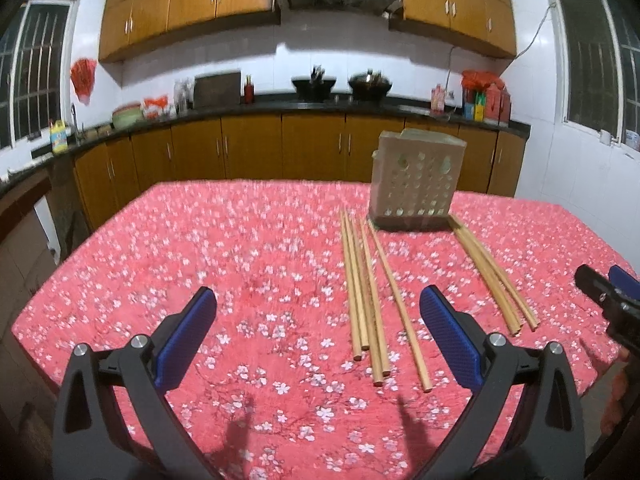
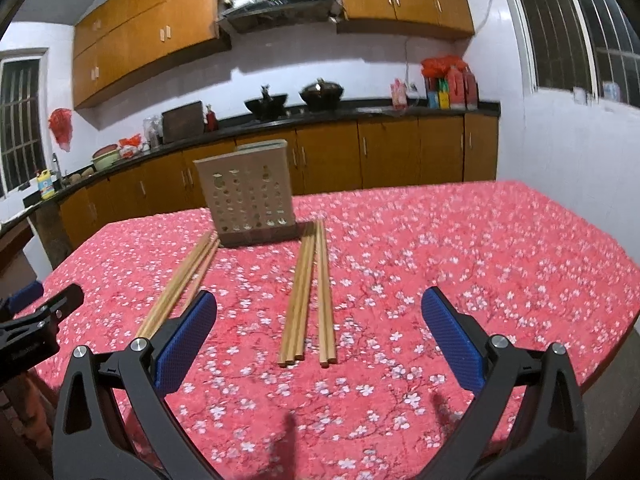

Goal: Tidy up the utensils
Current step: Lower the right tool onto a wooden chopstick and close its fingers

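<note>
- The left hand-held gripper (image 1: 318, 330) hovers over the near part of the desk (image 1: 200, 248), its jaws spread wide with nothing between the blue pads (image 1: 188, 336).
- The right hand-held gripper (image 2: 319, 330) is likewise released and empty, held above the near edge; its tip also shows at the far right of the left view.
- Chopsticks lie flat on the flowered cloth in two loose groups: the left group (image 1: 368, 292) just right of the left gripper's line, the right group (image 2: 308, 292) straight ahead of the right gripper.
- They run near-to-far, ends toward the camera (handy for a grasp across the shafts, I judge).
- The holder (image 1: 416, 180), a perforated upright box, stands at the far end of both groups, some sticks reaching its base; probably the sticks' destination.
- No stick is visibly in the holder, so the sorting looks barely begun.
- Each gripper seems paired with the group nearest it, which would explain the side-by-side hover.
- Thin round sticks may roll or splay when pinched.
</note>
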Demonstrator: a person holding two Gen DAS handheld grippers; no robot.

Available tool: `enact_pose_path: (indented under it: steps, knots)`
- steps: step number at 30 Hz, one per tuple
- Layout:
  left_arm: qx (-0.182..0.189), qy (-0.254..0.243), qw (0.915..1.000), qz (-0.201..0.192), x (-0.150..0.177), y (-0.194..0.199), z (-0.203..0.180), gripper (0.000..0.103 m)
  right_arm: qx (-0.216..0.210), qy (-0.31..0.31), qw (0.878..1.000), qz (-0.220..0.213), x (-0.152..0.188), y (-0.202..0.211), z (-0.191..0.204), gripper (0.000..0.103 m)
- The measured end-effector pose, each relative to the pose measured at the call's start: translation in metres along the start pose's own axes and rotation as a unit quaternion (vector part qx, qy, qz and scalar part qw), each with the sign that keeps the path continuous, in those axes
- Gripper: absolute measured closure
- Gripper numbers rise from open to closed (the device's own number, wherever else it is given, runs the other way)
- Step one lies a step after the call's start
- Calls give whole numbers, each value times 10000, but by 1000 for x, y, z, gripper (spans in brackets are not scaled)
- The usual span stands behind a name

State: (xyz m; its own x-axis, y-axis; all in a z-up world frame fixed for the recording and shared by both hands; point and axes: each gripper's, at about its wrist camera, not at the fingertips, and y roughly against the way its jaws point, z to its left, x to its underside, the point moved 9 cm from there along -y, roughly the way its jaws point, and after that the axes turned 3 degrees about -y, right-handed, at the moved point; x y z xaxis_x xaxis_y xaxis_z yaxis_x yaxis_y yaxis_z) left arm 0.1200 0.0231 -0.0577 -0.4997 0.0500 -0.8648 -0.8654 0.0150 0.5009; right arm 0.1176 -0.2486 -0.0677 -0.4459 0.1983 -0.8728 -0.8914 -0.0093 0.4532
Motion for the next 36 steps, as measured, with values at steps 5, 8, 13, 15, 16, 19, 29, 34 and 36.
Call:
enact_pose_path:
  steps: [5, 8, 13, 15, 16, 19, 29, 34, 36]
  knots:
    - [33, 106, 9985, 545, 4, -32, 15, 4, 263, -144, 9972, 685, 2, -39, -18, 10]
    - [133, 108, 9972, 729, 1, -48, 21, 11, 419, -108, 9924, 1151, 6, -65, -25, 36]
    - [404, -58, 9935, 1063, 0, -73, 15, 40, 98, -132, 9835, 1802, 19, -100, -20, 62]
    - [549, -128, 9911, 1209, 1, -81, 9, 45, 60, -145, 9810, 1934, 23, -110, -18, 68]
    - [613, -158, 9900, 1262, 1, -86, 7, 50, 49, -142, 9797, 1997, 25, -114, -18, 70]
    - [784, -249, 9860, 1452, 6, -97, -2, 58, -16, -89, 9777, 2100, 29, -123, -14, 76]
    - [990, -352, 9778, 1815, 18, -117, -14, 74, 392, 408, 9756, 2121, 28, -137, -13, 95]
    - [1140, -359, 9749, 1880, 19, -118, -21, 78, 501, 200, 9766, 2081, 24, -134, -29, 96]
    - [1172, -389, 9736, 1921, 21, -120, -24, 80, 509, 230, 9771, 2056, 25, -132, -27, 96]
